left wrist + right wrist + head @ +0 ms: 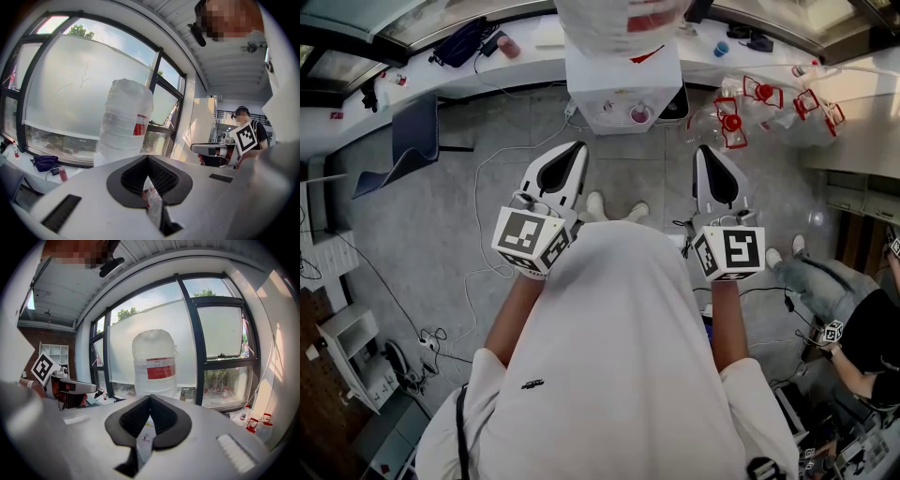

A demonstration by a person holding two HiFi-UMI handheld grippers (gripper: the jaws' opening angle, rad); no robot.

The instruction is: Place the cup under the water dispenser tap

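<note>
The white water dispenser (614,84) stands far in the middle, with a big bottle (154,363) on top. Nearer, the left gripper (578,146) and the right gripper (704,150) are both closed and hold nothing. The pink cup (639,114) sits in the front recess of the dispenser.

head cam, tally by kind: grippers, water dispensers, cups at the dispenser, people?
Grippers: 2 (left gripper, right gripper)
Water dispenser: 1
Cup: 1
People: 2 (wearer, second person)
Total: 6
</note>
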